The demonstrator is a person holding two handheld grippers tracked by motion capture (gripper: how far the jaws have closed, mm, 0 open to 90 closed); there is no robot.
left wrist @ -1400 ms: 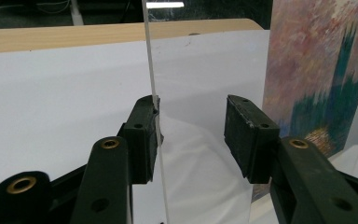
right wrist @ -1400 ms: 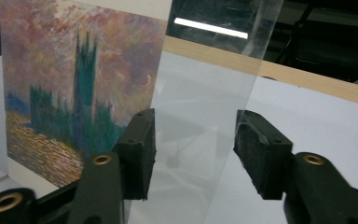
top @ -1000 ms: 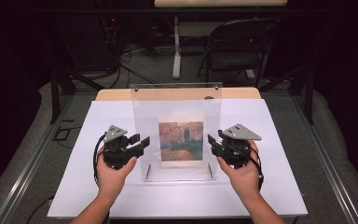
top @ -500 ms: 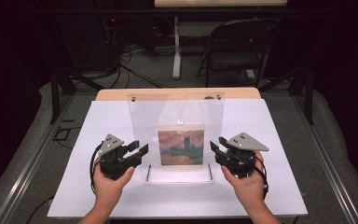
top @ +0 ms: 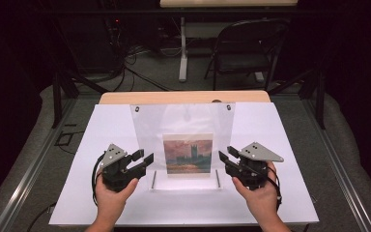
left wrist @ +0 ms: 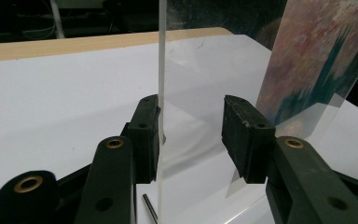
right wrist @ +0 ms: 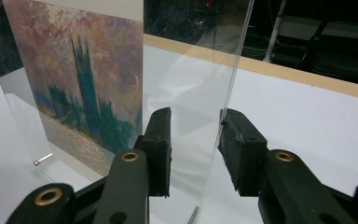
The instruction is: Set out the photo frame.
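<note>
A clear acrylic panel (top: 183,121) stands upright on the white tabletop (top: 96,140), propped on thin metal pins (top: 153,179) at its foot. It carries a painted picture of towers under a pink sky (top: 187,153). My left gripper (top: 146,157) straddles the panel's left edge (left wrist: 161,56). Its far pad (left wrist: 149,135) touches the sheet, and a wide gap stays before the near pad. My right gripper (top: 226,153) straddles the right edge (right wrist: 191,84) the same way, far pad (right wrist: 235,140) against it. Its jaws have just been closing with the edge between them.
A wooden table edge (top: 183,96) runs behind the white top. Beyond it stand a folding chair (top: 251,53) and a desk leg with loose cables (top: 145,63) on the floor. Bare white surface lies on both sides of the panel.
The panel with its picture has come toward the person's side of the table, its top edge lower in the high view. Both hands and grippers came back with it.
</note>
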